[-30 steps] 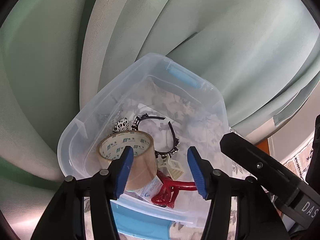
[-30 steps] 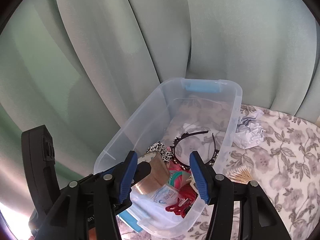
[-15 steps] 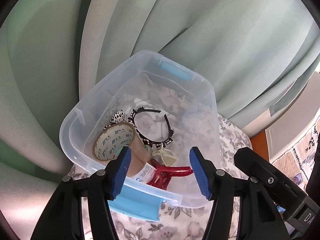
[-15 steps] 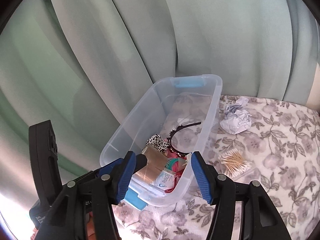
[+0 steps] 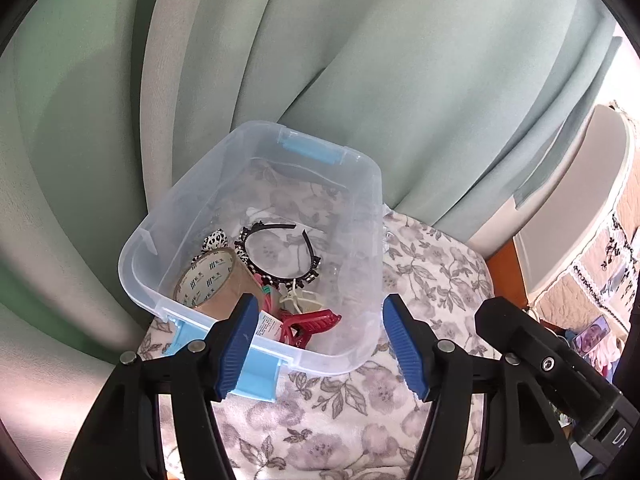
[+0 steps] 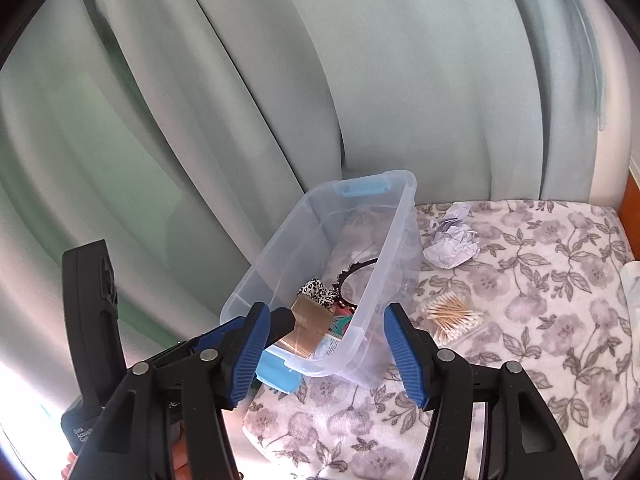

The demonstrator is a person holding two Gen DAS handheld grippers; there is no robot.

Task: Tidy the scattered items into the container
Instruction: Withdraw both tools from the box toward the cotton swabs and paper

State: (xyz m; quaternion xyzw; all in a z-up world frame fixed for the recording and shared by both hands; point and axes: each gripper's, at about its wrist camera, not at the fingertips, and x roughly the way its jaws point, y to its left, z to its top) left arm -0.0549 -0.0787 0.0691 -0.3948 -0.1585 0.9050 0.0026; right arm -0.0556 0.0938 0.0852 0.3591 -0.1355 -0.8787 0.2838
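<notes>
A clear plastic container (image 5: 370,208) with blue latches stands on the floral cloth. Inside lie a brown tape roll (image 5: 212,280), a black headband (image 5: 280,256), a spotted scrunchie (image 5: 214,240), a red hair claw (image 5: 314,322) and a cream clip (image 5: 298,300). My left gripper (image 5: 320,344) hovers before the near end, its jaws opening with nothing between them. My right gripper (image 6: 324,352) is open and empty, back from the container (image 6: 400,216). On the cloth to the container's right lie a crumpled paper ball (image 6: 450,244) and a pack of cotton swabs (image 6: 450,316).
Pale green curtains (image 6: 360,80) hang close behind the container. The floral cloth (image 6: 540,280) stretches right to an orange edge (image 6: 632,196). A pale object (image 6: 632,284) shows at the far right. The other gripper's black body (image 5: 540,364) sits at the lower right of the left wrist view.
Both grippers have drawn back and up from the container, which now looks smaller and farther off. Their jaws stand a little wider. The tape roll lies in the container, clear of the left jaws.
</notes>
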